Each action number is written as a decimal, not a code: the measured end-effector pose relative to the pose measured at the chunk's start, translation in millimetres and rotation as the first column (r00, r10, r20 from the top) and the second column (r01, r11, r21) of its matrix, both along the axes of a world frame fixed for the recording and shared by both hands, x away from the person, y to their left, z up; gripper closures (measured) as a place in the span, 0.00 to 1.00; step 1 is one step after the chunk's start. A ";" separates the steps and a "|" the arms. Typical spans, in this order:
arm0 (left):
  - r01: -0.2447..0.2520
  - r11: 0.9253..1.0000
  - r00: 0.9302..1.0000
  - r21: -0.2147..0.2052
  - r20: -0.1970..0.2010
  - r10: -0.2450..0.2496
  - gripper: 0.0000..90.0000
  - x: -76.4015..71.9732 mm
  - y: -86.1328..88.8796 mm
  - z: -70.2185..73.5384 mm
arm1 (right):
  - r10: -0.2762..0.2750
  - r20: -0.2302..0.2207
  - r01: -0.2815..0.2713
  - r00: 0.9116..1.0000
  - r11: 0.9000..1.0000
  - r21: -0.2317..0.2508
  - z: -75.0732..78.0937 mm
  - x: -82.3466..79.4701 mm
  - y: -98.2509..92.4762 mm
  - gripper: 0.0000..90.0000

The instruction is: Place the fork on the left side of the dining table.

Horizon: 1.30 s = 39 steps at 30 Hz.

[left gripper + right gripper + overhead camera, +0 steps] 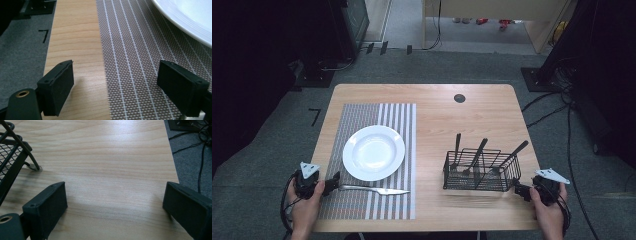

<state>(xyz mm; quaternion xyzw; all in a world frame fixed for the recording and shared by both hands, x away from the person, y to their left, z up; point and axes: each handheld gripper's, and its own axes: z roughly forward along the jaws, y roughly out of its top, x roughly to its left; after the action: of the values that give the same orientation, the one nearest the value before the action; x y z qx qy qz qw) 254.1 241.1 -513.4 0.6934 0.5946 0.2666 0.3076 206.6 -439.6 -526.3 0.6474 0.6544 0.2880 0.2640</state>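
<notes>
Left hand-held gripper point(333, 181), jaws apart and empty, just beside slim silver table knife point(374, 189); right hand-held gripper point(518, 189) likewise open, near black wire-mesh cutlery basket point(479, 181).

— What sort of room is it?

— A dim one. Grey carpet point(272, 150) covers the floor, and the wooden table point(482, 115) stands in the middle of it, pale and evenly lit, with a round black cable port point(459, 98) near its far edge.

— And around it?

— Dark equipment point(347, 25) at the far left, black cables point(557, 107) trailing over the carpet on the right (quite a tangle), and a small black angle mark point(315, 116) on the floor left of the table. Farther back, light wooden furniture point(492, 12) stands on a brighter strip of floor point(407, 20).
</notes>
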 end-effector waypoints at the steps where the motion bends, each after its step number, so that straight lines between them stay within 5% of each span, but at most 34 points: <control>1: -0.009 1.000 1.000 -0.015 0.006 0.009 0.16 -0.1 1.9 0.8 | 0.000 0.000 0.000 1.000 1.000 0.000 0.0 0.0 0.0 0.06; 8: -0.018 0.999 1.000 -0.031 0.019 0.019 0.10 -2.7 2.9 4.6 | 0.008 -0.003 -0.008 1.000 1.000 0.000 0.0 -0.1 -0.4 0.05; 12: 0.002 0.997 1.000 -0.079 0.030 0.001 0.03 -3.6 0.8 14.0 | 0.010 -0.004 -0.010 1.000 1.000 0.002 0.0 -0.1 -0.4 0.05; 21: 0.018 0.994 0.997 -0.109 0.076 -0.010 0.03 -7.4 -6.3 35.8 | 0.018 -0.006 -0.018 1.000 1.000 0.001 -0.2 0.4 -0.6 0.03; 30: 0.085 0.984 0.987 -0.157 0.152 -0.061 0.03 -12.5 -30.7 67.5 | 0.019 -0.005 -0.019 1.000 1.000 -0.001 -0.3 0.5 -0.7 0.03; 39: 0.158 0.970 0.977 -0.184 0.170 -0.127 0.03 -2.5 -61.3 87.4 | 0.019 -0.005 -0.019 1.000 1.000 0.000 -0.3 0.5 -0.6 0.03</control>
<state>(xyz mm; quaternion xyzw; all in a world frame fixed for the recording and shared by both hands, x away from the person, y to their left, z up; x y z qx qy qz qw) 251.6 179.8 -426.0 0.6775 0.5406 0.2376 0.4385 207.1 -440.2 -526.6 0.6420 0.6612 0.2886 0.2596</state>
